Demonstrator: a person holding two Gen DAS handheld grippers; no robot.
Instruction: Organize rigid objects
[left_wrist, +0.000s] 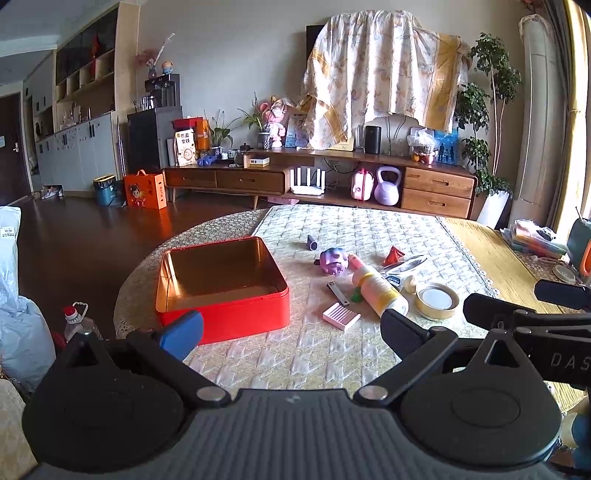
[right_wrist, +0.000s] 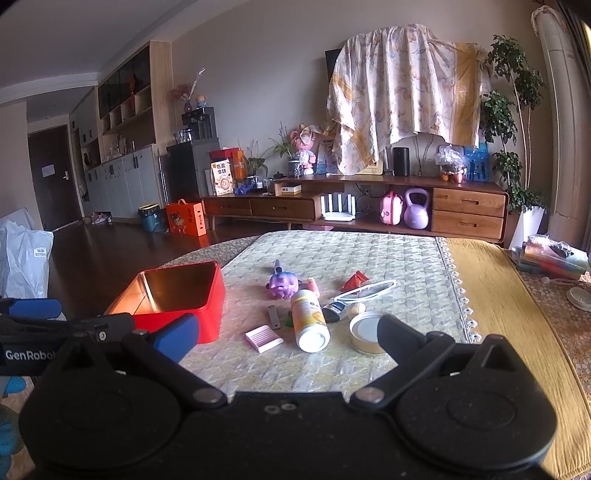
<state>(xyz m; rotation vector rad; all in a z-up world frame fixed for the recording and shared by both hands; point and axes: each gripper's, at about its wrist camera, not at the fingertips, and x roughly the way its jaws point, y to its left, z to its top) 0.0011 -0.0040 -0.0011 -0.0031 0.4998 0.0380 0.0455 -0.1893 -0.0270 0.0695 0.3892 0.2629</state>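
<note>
I held both tools back from the bench (left_wrist: 332, 354), above its near edge. My left hand-held gripper (left_wrist: 291, 328) was spread wide and empty, and so was my right hand-held gripper (right_wrist: 288, 334); neither touched anything.

The red tin (left_wrist: 221, 291) sat open and empty on the left of the quilted cover, its gold lining bare. Nothing had gone in yet, so I judged the sorting not begun. The loose pieces lay in a cluster to its right: a pink ridged block (left_wrist: 341, 315) nearest me, a white and yellow bottle (left_wrist: 380, 291) on its side, a round tin lid (left_wrist: 437, 301) just beside the bottle's base, a flat metal clipper (left_wrist: 338, 290), and a purple toy figure (left_wrist: 332, 260) further back.

The pink block looked the easiest first pick, I thought: it lay apart from the others, flat, with straight edges to close on. I would come down square over it, grip across its short sides, and lift clear before swinging left. The bottle would likely roll if nudged, so I meant to keep my fingers off it.
</note>
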